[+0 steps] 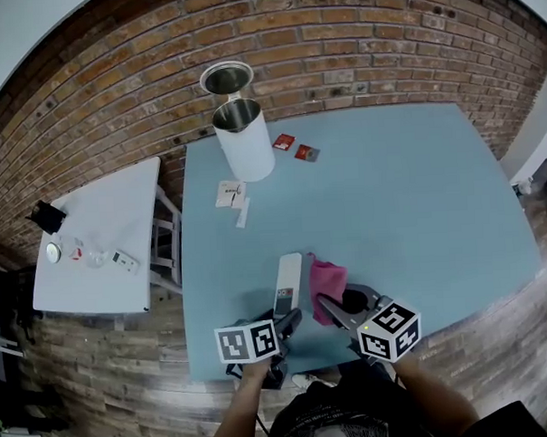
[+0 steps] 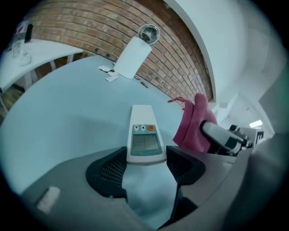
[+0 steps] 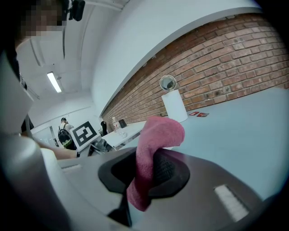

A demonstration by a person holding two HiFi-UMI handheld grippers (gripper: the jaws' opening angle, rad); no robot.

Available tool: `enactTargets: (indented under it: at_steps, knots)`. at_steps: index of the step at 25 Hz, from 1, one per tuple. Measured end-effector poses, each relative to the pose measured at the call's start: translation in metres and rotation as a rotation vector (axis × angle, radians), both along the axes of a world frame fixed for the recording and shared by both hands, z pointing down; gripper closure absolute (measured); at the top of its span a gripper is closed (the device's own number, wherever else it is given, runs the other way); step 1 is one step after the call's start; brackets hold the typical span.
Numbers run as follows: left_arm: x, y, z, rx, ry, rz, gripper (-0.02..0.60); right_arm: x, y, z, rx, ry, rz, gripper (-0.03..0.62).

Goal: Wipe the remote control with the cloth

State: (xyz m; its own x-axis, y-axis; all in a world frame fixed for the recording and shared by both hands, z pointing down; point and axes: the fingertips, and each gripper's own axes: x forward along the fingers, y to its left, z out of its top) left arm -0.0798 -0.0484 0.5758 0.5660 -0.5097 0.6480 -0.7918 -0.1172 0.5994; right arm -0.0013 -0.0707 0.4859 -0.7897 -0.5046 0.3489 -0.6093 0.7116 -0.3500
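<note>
As the scene stands: the wiping pass has not begun, by my judgement; cloth and remote sit just beside each other, and contact cannot be confirmed.
Remote control: display side up, flat on the blue worktop as far as the head view shows, long axis running 6 to 12 o'clock.
Left claw: closed on the remote's near end, one pad against each long edge.
Right claw: clamped on the pink cloth, which folds over beyond the tips.
Cloth position: at 3 o'clock of the remote in the head view.
Recommended method: hold the remote firm and low; bring the folded cloth in from 3 o'clock onto the display; stroke lengthwise toward 12 o'clock with light pressure over the buttons.
Hazard: the end hold is narrow, so a sideways push may swivel the remote out.
</note>
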Motion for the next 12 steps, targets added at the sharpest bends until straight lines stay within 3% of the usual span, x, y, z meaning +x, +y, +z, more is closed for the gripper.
enactTargets:
  at_steps: [8,12]
  knots:
    - [-0.005,0.002,0.014,0.096,-0.363,0.133,0.299,0.002,0.008,0.005,-0.007,0.034,0.018,0.528]
    - [-0.007,0.003,0.021,0.133,-0.485,0.186,0.298,0.005,0.016,0.008,-0.009,0.063,0.023,0.526]
